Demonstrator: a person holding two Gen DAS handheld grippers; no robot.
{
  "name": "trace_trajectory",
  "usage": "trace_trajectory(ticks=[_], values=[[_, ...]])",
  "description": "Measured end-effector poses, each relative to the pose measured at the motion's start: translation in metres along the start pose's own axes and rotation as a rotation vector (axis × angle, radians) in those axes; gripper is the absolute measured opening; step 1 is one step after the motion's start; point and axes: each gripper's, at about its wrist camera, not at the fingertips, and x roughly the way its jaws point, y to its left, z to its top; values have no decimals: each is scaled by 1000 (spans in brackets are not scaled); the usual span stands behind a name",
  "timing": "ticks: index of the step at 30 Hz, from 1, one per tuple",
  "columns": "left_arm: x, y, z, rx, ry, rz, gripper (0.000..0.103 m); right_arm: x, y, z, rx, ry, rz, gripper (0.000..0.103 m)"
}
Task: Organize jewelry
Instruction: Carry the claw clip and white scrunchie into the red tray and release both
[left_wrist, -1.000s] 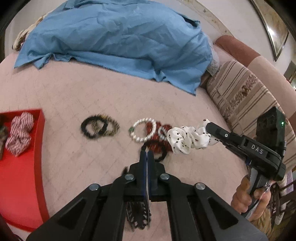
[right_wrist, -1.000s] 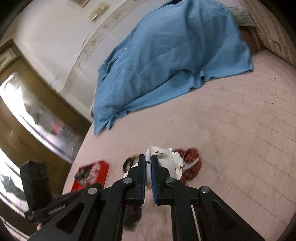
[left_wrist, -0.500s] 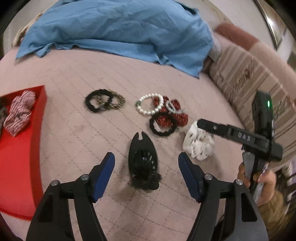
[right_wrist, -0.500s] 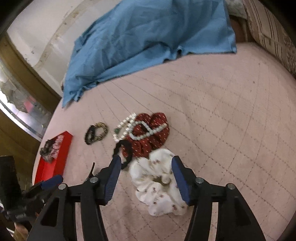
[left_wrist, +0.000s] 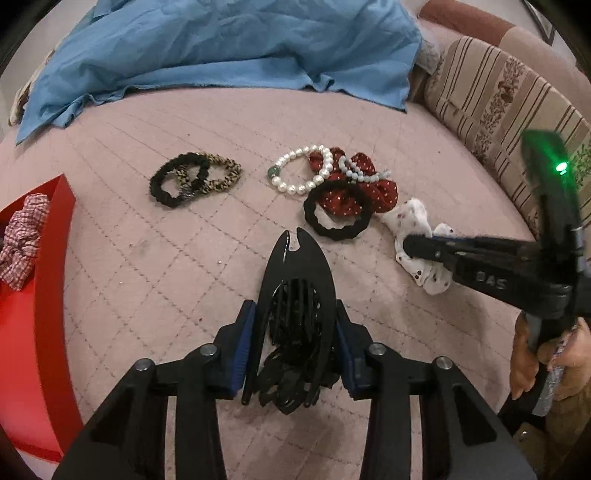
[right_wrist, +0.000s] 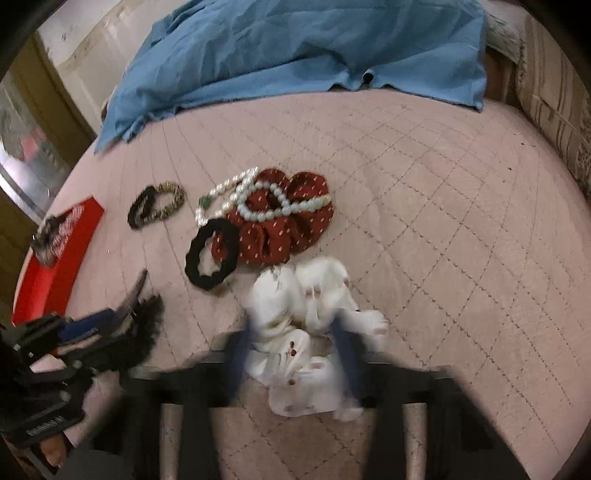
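My left gripper (left_wrist: 295, 343) is shut on a black hair claw clip (left_wrist: 295, 291) on the pink quilt. My right gripper (right_wrist: 295, 350) straddles a white dotted scrunchie (right_wrist: 306, 332), its motion-blurred jaws closing on it; it also shows in the left wrist view (left_wrist: 417, 236). Beyond lie a black hair tie (left_wrist: 338, 210), a red dotted scrunchie (left_wrist: 369, 188), a pearl bracelet (left_wrist: 303, 170), a pale bead bracelet (right_wrist: 277, 203), and black and leopard hair ties (left_wrist: 195, 179). A red tray (left_wrist: 40, 306) at left holds a checked scrunchie (left_wrist: 22, 240).
A blue cloth (left_wrist: 221, 48) covers the far side of the bed. A striped cushion (left_wrist: 509, 96) lies at the right. A dark wooden frame with a mirror (right_wrist: 29, 129) stands left in the right wrist view.
Both grippers were open half a second ago, each above its item. The left has closed on the claw clip; the right has dropped around the white scrunchie and is closing.
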Motion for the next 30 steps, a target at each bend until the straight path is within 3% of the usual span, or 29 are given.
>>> trace_trajectory(ticks=[4,8,14,20,25,30], values=[[-27,5,-2,-7,-55,-21,38,-4,5,-6,6,-40,-12,8],[-64,20,-4,-33,-128,-31,39,-19,14,-19,33,-93,30,8],[-109,80,-11,-127,-213,27,39,-43,46,-37,18,-146,67,8],[-133,159,-24,-270,-238,120,39,-58,105,-24,-72,-146,119,8],[-144,215,-41,-364,-244,228,39,-55,164,0,-106,-120,222,8],[-142,253,-53,-463,-229,255,39,-37,231,18,-128,-55,333,9]])
